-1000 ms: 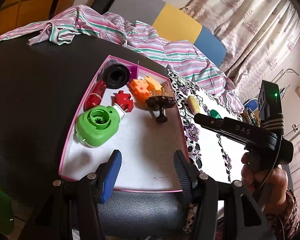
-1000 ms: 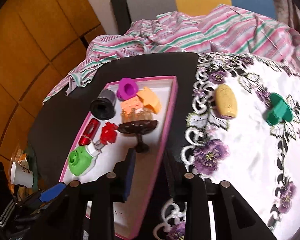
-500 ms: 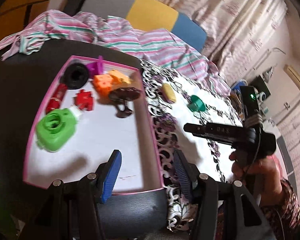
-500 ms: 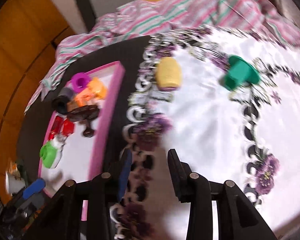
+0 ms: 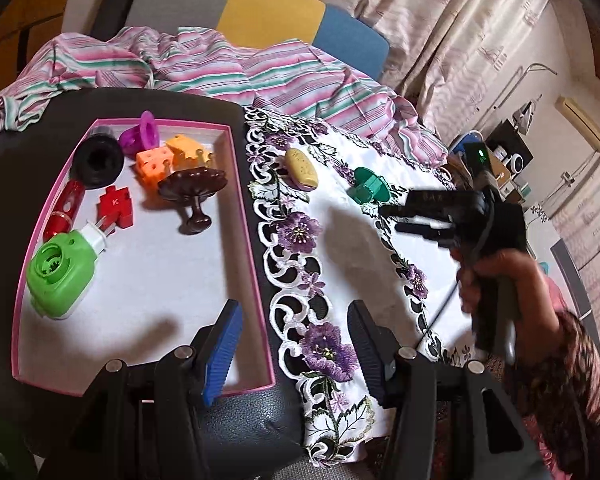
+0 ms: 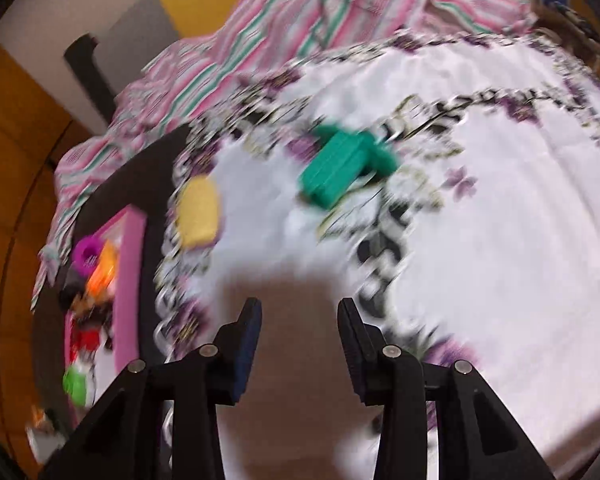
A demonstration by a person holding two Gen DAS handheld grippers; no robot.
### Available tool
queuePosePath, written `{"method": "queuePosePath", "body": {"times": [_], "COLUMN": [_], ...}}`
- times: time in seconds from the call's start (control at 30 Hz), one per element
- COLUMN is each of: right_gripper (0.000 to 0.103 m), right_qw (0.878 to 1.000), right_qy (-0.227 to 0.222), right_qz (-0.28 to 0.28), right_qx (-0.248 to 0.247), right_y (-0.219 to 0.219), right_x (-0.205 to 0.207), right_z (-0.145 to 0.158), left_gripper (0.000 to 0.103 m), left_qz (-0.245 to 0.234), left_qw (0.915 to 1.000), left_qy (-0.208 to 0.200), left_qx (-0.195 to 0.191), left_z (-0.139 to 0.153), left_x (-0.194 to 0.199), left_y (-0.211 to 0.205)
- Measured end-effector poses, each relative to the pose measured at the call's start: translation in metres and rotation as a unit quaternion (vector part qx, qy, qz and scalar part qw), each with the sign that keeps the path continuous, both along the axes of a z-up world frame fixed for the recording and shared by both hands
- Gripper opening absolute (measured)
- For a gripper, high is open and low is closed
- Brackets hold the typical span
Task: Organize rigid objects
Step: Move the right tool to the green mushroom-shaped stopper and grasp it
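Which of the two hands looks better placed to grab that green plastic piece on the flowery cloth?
Right. The right gripper is nearly at the green plastic piece, empty; the left gripper hangs back by the pink-rimmed tray.

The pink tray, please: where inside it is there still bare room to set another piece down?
The near half of the pink tray is bare, from the green toy and the brown knob forward to the near rim. The far end is crowded: black cap, purple piece, orange blocks, red block, red tube.
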State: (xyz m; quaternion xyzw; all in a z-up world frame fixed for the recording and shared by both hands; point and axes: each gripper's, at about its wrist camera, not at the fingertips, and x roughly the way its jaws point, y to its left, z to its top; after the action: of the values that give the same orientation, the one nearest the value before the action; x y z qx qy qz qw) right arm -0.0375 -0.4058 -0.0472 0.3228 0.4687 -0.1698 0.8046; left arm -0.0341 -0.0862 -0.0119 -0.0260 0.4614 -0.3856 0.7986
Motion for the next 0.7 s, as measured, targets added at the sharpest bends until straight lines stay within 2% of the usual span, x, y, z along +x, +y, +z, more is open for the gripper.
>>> {"method": "queuePosePath", "body": {"times": [0.17, 0.33, 0.5, 0.57, 0.6, 0.7], "right_gripper": [0.040, 0.041, 0.041, 0.037, 0.031, 0.031], "right_qw": [0.999, 0.997, 0.998, 0.999, 0.999, 0.999], "right_qy": [-0.019, -0.028, -0.014, -0.013, -0.007, 0.004], "right_qz": [-0.035, -0.060, -0.048, -0.038, -0.035, -0.039], "right_qx": [0.010, 0.039, 0.029, 0.016, 0.006, 0.011], "right_y": [-0.036, -0.053, -0.057, -0.057, -0.057, -0.061], "right_x": [0.026, 0.054, 0.068, 0.069, 0.070, 0.063], "right_z": [-0.002, -0.019, -0.033, -0.034, -0.033, -0.032], "left_gripper": [0.055, 0.055, 0.055, 0.055, 0.055, 0.055], "left_qz": [-0.004, -0.006, -0.005, -0.005, -0.006, -0.013], "left_qw": [1.0000, 0.9998, 0.9997, 0.9997, 0.9997, 0.9997], "left_qy": [0.003, 0.002, 0.000, 0.002, 0.005, 0.010], "left_qx": [0.007, 0.017, 0.022, 0.022, 0.022, 0.016], "left_z": [0.000, 0.000, 0.000, 0.000, 0.001, 0.006], "left_x": [-0.001, -0.001, -0.001, 0.001, 0.003, 0.006], "left_y": [-0.007, -0.013, -0.019, -0.024, -0.028, -0.040]}}
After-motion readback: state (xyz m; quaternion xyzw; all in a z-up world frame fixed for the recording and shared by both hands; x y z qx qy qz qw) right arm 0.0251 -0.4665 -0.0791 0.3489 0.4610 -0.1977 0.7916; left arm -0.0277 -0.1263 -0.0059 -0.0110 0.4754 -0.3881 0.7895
